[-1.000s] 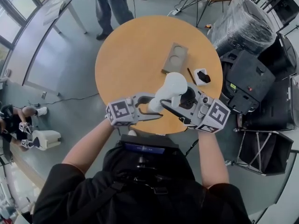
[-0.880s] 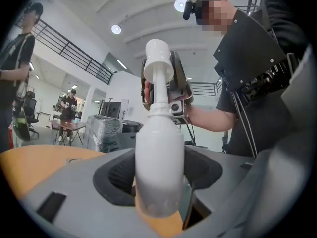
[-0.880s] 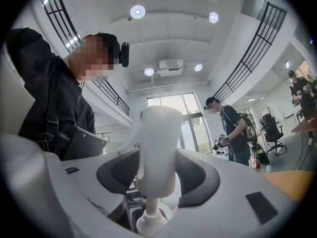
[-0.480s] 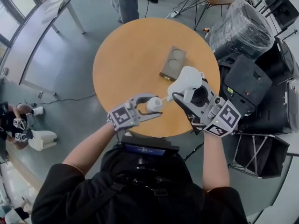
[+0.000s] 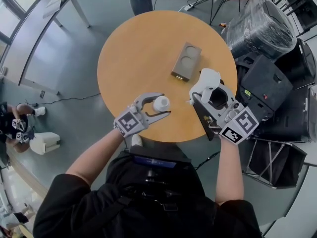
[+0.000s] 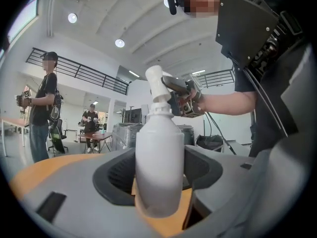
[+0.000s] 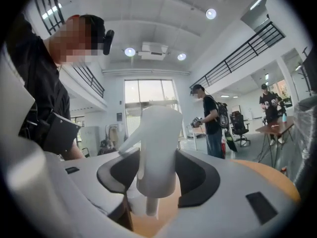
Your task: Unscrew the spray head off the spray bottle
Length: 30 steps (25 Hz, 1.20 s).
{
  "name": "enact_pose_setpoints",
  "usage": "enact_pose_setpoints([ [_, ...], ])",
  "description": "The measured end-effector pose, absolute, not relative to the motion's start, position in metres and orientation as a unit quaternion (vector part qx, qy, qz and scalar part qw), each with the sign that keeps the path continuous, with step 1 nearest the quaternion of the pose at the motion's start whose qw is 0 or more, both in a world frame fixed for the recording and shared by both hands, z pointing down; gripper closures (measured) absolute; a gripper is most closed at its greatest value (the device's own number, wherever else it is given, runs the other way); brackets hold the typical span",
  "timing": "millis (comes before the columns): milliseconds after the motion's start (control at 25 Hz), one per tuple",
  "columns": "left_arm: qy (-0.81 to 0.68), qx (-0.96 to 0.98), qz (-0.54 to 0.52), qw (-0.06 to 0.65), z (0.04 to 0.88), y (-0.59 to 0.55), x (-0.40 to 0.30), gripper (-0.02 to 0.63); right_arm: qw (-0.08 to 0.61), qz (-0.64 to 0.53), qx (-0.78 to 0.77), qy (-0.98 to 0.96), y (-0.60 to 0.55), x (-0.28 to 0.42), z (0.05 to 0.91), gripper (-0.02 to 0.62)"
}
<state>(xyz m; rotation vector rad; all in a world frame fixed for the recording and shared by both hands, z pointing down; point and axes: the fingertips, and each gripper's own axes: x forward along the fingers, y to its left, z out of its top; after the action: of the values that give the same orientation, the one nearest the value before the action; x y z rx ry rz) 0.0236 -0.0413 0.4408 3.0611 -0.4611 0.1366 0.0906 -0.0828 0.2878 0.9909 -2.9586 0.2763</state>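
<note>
Spray head off, parts separated.
My left tongs [image 5: 163,104] clench the spray bottle [image 6: 159,162], my right tongs [image 5: 204,90] the spray head [image 7: 157,148], apart over the counter [image 5: 143,48]. Next, I'd say, set both down upright.

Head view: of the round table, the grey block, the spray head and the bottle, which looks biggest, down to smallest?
1. Table, by far the largest.
2. Grey block and spray head: they look about alike, and the spray head may be nearer the camera, so I won't rank them.
3. Bottle, seen end-on from above.
</note>
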Motion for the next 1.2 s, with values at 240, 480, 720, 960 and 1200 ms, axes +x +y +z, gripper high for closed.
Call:
enact_pose_setpoints([
  [240, -0.161, 0.986, 0.021, 0.035, 0.463, -0.071, 0.022, 0.298, 0.063, 0.168, 0.361, -0.915, -0.116, 0.091, 0.385, 0.362],
  [480, -0.181, 0.982, 0.022, 0.039, 0.51, -0.1, 0.034, 0.298, 0.106, 0.233, 0.376, -0.89, -0.133, 0.103, 0.489, 0.371],
  [720, -0.192, 0.979, 0.032, 0.062, 0.573, -0.124, 0.043, 0.298, 0.134, 0.306, 0.383, -0.861, -0.145, 0.103, 0.604, 0.376],
  [960, -0.203, 0.975, 0.038, 0.082, 0.631, -0.139, 0.049, 0.298, 0.153, 0.338, 0.384, -0.846, -0.155, 0.104, 0.674, 0.374],
  [1200, -0.234, 0.966, 0.042, 0.102, 0.686, -0.17, 0.052, 0.298, 0.181, 0.349, 0.395, -0.83, -0.173, 0.115, 0.734, 0.374],
])
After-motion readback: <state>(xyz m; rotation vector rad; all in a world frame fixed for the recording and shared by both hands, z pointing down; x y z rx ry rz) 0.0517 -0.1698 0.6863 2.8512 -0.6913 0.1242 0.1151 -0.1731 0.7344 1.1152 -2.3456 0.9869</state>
